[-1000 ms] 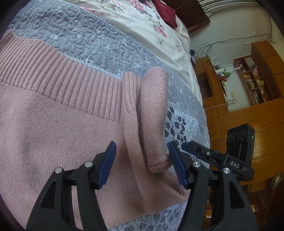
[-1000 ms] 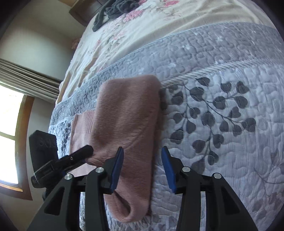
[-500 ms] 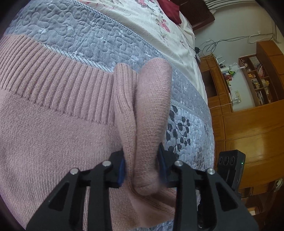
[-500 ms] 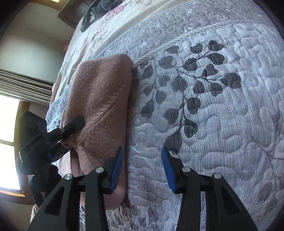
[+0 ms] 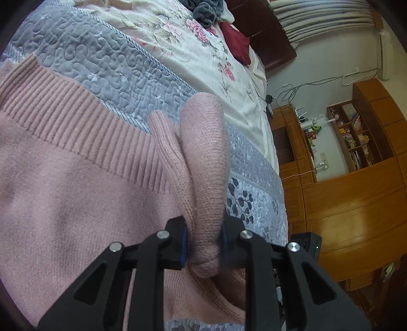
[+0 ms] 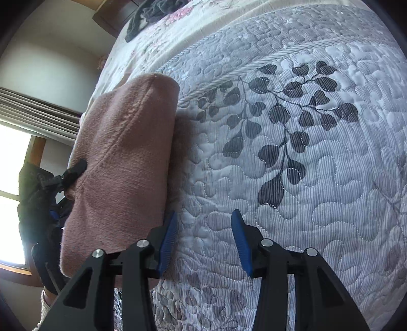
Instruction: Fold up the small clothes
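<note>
**Pink sweater pinched in my left tool**

I see a soft pink sweater [image 5: 76, 203] lying on the bed. It is knitted, with tiny stitches all over. A wide band of ribs runs across it, like little lines side by side. The flat part fills the left and near side of my left view.

My left gripper [image 5: 203, 242] is pinching a folded edge of the sweater. The blue pads press in on both sides of the pink cloth. The pinched part stands up in a thick, rounded fold, and a thinner ribbed edge stands up just beside it on the left.

My right gripper [image 6: 203, 236] is spread wide with nothing between its blue fingers [image 6: 168, 239]. It hangs over the gray quilt [image 6: 305, 178], just beside the sweater. In this view the sweater looks like a puffy pink lump on the left, and I can see my other tool biting into its left side.

The quilt is gray with dark leaves stitched on it. Far away on the bed lies a cream blanket with pink flowers [image 5: 198, 45], with a dark gray cloth [image 5: 203, 10] and a red cloth [image 5: 236, 43] on it. On the right stand wooden shelves [image 5: 356, 137].
</note>
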{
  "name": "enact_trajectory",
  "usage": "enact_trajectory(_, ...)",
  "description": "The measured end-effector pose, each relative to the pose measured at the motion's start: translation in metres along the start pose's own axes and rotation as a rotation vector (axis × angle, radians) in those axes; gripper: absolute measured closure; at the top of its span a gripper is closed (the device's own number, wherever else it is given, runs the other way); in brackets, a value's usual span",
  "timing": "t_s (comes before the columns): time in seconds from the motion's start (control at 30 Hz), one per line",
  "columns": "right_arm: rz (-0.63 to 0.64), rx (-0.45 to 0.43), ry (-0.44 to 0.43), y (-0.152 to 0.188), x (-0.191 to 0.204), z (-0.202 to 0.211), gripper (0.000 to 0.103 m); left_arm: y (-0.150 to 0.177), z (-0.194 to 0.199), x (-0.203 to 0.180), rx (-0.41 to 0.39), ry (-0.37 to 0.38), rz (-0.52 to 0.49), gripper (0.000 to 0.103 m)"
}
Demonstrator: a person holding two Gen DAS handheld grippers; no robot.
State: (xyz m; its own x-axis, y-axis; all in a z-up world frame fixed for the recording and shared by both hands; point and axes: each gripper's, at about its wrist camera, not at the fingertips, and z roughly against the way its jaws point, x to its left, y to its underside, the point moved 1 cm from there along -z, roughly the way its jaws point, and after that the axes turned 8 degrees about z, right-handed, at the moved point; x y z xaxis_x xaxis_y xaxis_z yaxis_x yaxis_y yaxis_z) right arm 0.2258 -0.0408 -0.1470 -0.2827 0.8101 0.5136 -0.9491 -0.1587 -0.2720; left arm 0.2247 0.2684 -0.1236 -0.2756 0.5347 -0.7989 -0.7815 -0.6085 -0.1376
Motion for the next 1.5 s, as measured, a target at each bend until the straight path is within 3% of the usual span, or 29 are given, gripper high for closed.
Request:
enact_trajectory(0.43, 0.161, 0.033, -0.025, -0.006, 0.069, -0.028, 0.057, -0.041, 0.098, 0.036, -0.109, -0.016, 0.030, 0.085)
enact_trajectory(0.77, 0.252, 0.058, -0.091, -0.002, 0.117, -0.051, 0.056, -0.063, 0.144, 0.087, -0.137, -0.037, 0.079, 0.085)
enact_trajectory(1.13, 0.298, 0.097, -0.154, 0.013, 0.156, -0.072, 0.053, -0.070, 0.158, 0.143, -0.148, -0.017, 0.165, 0.086)
enact_trajectory(1.37, 0.315, 0.135, -0.139, 0.020, 0.174, -0.090, 0.053, -0.066, 0.145, 0.177, -0.137, -0.110, 0.154, 0.086)
enact_trajectory(1.5, 0.318, 0.149, -0.115, 0.021, 0.175, -0.098, 0.053, -0.061, 0.151, 0.182, -0.156, -0.107, 0.161, 0.084)
